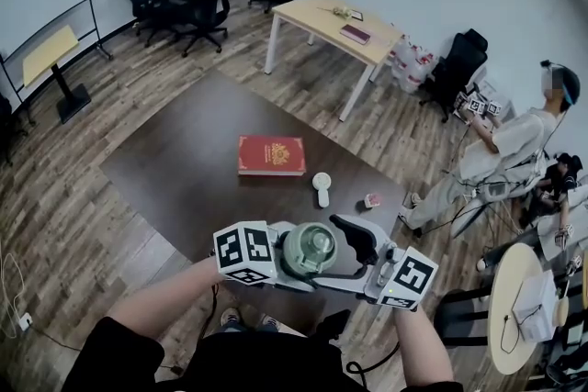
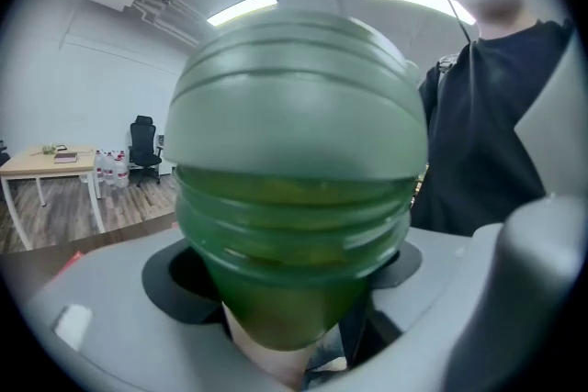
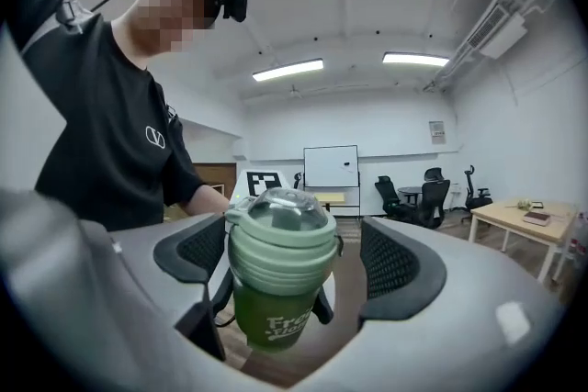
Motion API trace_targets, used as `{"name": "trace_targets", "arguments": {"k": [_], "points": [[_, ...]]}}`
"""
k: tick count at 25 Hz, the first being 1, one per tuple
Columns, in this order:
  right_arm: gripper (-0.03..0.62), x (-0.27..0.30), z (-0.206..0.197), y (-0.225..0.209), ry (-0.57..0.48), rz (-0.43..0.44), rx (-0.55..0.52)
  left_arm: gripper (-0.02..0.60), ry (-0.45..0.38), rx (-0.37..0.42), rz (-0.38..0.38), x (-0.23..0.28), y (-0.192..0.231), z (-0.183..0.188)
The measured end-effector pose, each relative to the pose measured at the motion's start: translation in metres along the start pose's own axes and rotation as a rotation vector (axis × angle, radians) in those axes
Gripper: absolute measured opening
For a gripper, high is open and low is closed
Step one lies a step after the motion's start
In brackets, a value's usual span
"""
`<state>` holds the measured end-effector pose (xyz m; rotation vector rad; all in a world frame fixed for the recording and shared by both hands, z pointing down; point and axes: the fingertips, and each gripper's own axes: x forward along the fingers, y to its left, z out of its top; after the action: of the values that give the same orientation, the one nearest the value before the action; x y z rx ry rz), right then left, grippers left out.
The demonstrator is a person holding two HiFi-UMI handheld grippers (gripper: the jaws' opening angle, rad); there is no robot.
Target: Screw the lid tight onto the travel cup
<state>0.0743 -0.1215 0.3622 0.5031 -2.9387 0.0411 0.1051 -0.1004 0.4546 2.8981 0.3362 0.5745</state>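
Clamped low in left gripper (image 2: 294, 275), green cup (image 2: 294, 234): likely light, stiff, slick plastic. Astride lid (image 3: 280, 243), right gripper (image 3: 294, 260) open, not squeezing. Grip lid's ribbed rim.

On the table (image 1: 175, 170), the book (image 1: 271, 155) lies far, a small white object (image 1: 321, 188) just right of it and nearer, and nearest, above the table's near edge, the travel cup (image 1: 310, 252) sits between the left gripper (image 1: 280, 263) and the right gripper (image 1: 347, 254).

Travel cup (image 3: 271, 317) translucent dark green with white lettering, lid (image 3: 280, 243) pale sage with clear dome; book (image 1: 271, 155) red, gold emblem; bench (image 1: 175, 165) dark brown.
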Motion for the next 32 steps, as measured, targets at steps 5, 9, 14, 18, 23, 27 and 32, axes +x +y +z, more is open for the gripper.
{"name": "trace_targets", "arguments": {"k": [5, 9, 14, 18, 23, 27, 32], "points": [[0.380, 0.002, 0.002, 0.011, 0.050, 0.080, -0.055, 0.413, 0.049, 0.013, 0.003, -0.001, -0.001, -0.007], [0.377, 0.005, -0.001, 0.014, 0.147, 0.050, -0.094, 0.414, 0.088, 0.034, 0.049, -0.002, 0.003, -0.012], [0.377, 0.009, 0.001, 0.014, 0.207, 0.013, -0.063, 0.414, 0.112, 0.048, 0.087, -0.005, 0.006, -0.012], [0.374, 0.012, 0.004, 0.006, 0.125, -0.094, -0.028, 0.413, 0.083, 0.023, 0.123, -0.005, 0.012, -0.009], [0.373, 0.016, -0.004, -0.007, 0.071, -0.523, 0.040, 0.411, 0.056, -0.010, 0.275, -0.004, 0.035, -0.012], [0.374, 0.015, -0.010, -0.013, 0.023, -0.798, 0.091, 0.411, 0.067, -0.011, 0.326, -0.001, 0.044, -0.016], [0.377, 0.010, -0.001, -0.008, -0.073, -0.700, 0.071, 0.411, 0.029, -0.046, 0.289, 0.002, 0.042, -0.014]]}}
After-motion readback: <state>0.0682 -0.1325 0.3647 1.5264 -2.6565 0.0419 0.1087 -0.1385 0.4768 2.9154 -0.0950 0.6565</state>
